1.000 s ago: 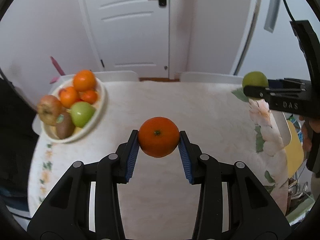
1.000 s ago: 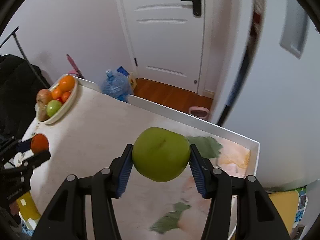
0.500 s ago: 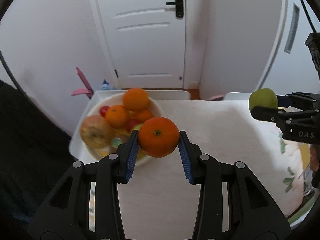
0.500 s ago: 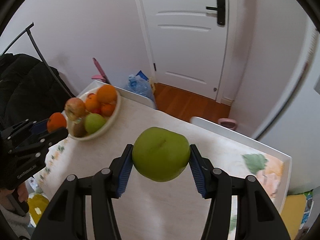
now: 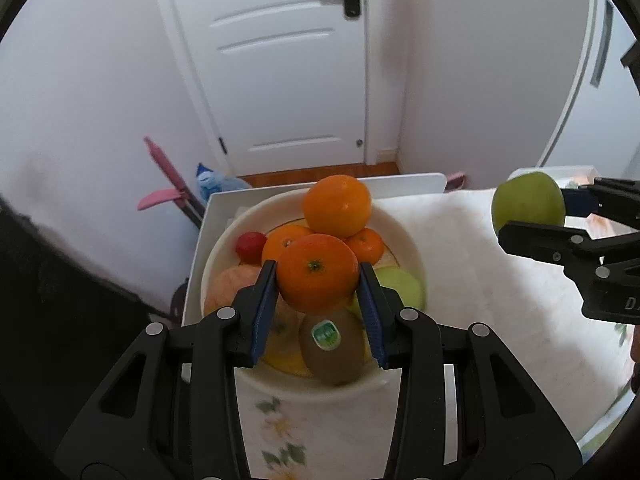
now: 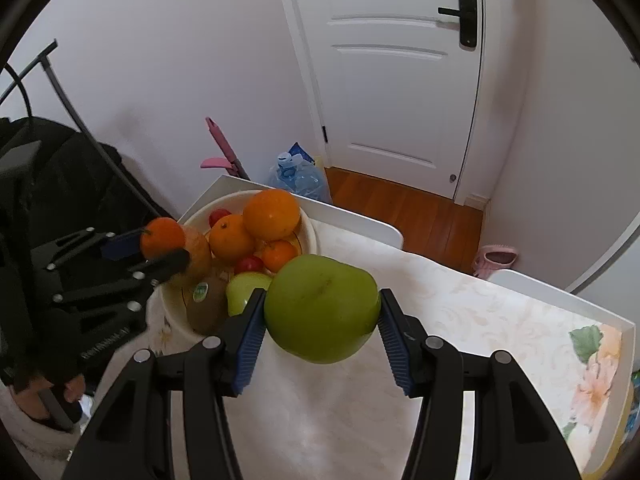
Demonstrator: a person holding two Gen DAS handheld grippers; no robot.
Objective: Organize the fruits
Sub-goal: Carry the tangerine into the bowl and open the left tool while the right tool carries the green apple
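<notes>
My left gripper (image 5: 318,306) is shut on an orange (image 5: 318,274) and holds it over the white fruit bowl (image 5: 408,236). The bowl holds several oranges, a kiwi (image 5: 330,344), a green apple (image 5: 402,288), a reddish apple and a small red fruit. My right gripper (image 6: 322,336) is shut on a green apple (image 6: 322,308) above the table, just right of the bowl (image 6: 310,228). In the right wrist view the left gripper (image 6: 162,246) hangs over the bowl's left side. In the left wrist view the right gripper (image 5: 532,216) shows at the right.
The bowl stands at the corner of a white table (image 6: 460,320) with a floral cloth. Beyond the table edge are a pink dustpan handle (image 5: 168,184), a water bottle bag (image 6: 298,174), a white door and wooden floor. Black clothing hangs at the left (image 6: 60,184).
Both grippers have moved left toward the bowl with their fruit. The left one now holds the orange directly over the bowl; the right one holds the apple next to it.
</notes>
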